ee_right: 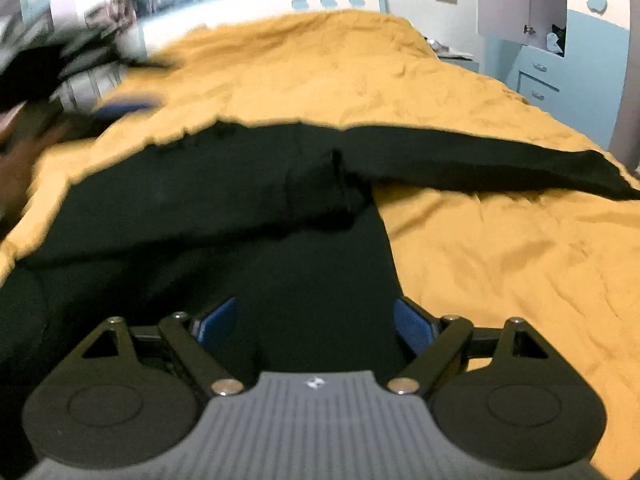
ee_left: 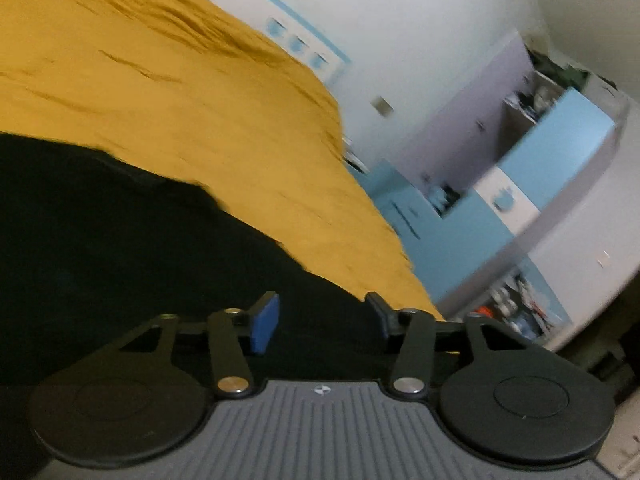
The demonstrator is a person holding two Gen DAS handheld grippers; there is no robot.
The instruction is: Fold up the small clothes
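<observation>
A black long-sleeved garment point(ee_right: 248, 184) lies spread on a mustard-yellow bedspread point(ee_right: 500, 248). One sleeve point(ee_right: 500, 164) stretches out to the right; a fold of cloth bunches near the middle. My right gripper point(ee_right: 314, 324) is open just above the garment's lower body, blue pads on either side, nothing between them. In the left wrist view the same black garment point(ee_left: 120, 240) fills the lower left, on the yellow bedspread point(ee_left: 180, 92). My left gripper point(ee_left: 326, 320) is open over the black cloth and holds nothing. The left gripper also shows blurred at the far left of the right wrist view point(ee_right: 120, 108).
The bed's far edge meets a white and blue headboard point(ee_right: 332, 0). Blue drawers point(ee_right: 536, 80) and a cupboard stand right of the bed. Blue and white cabinets point(ee_left: 500, 200) show beyond the bed edge in the tilted left wrist view.
</observation>
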